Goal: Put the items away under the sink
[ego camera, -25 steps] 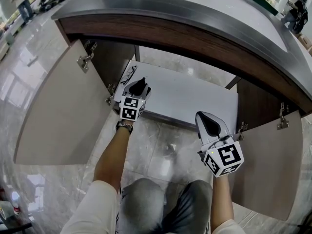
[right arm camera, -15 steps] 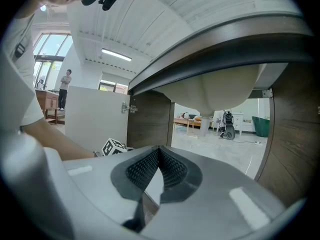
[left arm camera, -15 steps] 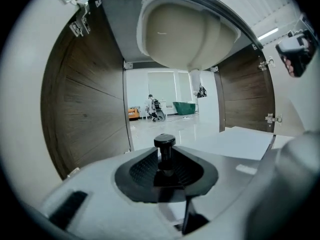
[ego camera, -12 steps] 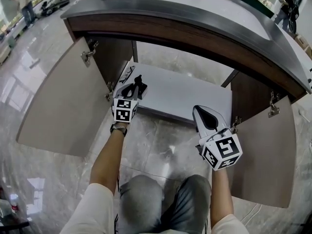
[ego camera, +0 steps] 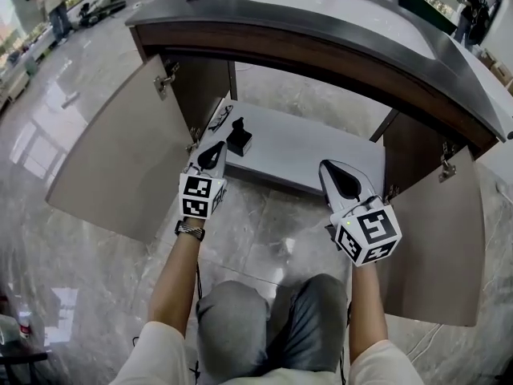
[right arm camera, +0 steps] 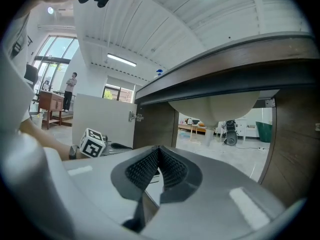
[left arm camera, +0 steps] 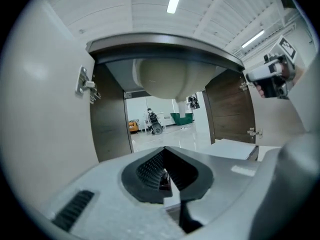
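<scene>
On the shelf (ego camera: 321,155), black item (ego camera: 239,139) near eyeglasses (ego camera: 220,119)

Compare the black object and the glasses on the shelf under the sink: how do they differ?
The black object stands upright and looks solid; the glasses lie flat and are thin-framed. The glasses sit nearer the shelf's left edge than the black object. Both rest on the white shelf.

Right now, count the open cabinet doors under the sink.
2: the left beige flat cabinet door, swung outward; the right beige flat cabinet door, likewise. None looks hidden.
</scene>
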`<state>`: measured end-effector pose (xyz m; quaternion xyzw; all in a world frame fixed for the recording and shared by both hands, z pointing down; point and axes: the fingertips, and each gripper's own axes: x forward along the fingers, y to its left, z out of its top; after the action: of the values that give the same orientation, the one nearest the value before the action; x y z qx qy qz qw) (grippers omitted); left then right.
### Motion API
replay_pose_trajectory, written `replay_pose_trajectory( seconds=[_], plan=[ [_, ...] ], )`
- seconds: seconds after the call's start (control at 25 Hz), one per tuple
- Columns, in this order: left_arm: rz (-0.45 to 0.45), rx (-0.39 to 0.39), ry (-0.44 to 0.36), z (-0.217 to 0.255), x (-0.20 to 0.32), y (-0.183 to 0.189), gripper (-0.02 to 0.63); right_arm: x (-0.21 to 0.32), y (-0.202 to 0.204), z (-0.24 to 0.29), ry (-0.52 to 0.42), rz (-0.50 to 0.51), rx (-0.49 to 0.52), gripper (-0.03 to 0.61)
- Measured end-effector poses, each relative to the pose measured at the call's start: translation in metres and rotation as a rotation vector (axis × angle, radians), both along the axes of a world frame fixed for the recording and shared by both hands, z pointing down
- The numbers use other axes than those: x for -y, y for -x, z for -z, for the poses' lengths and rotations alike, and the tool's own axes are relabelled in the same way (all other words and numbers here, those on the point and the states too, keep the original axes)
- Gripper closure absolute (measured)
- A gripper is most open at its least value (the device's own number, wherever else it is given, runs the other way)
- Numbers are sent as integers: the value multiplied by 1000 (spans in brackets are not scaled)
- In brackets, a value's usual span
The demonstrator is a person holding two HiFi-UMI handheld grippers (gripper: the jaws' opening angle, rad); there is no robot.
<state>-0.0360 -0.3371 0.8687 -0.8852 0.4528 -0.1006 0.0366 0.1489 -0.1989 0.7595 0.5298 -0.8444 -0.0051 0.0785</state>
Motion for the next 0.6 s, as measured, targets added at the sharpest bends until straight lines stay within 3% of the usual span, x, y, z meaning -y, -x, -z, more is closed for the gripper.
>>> replay_pose_trajectory(
  seconds=[0.36,0.6],
  plan=[
    [-47,-20,-131,119,-70,16,609,-7,35,46,-25,56,9,571],
    [-57,-35,-162,226,-93,25,609,-20,56,141,-35,107,88,571]
  ],
)
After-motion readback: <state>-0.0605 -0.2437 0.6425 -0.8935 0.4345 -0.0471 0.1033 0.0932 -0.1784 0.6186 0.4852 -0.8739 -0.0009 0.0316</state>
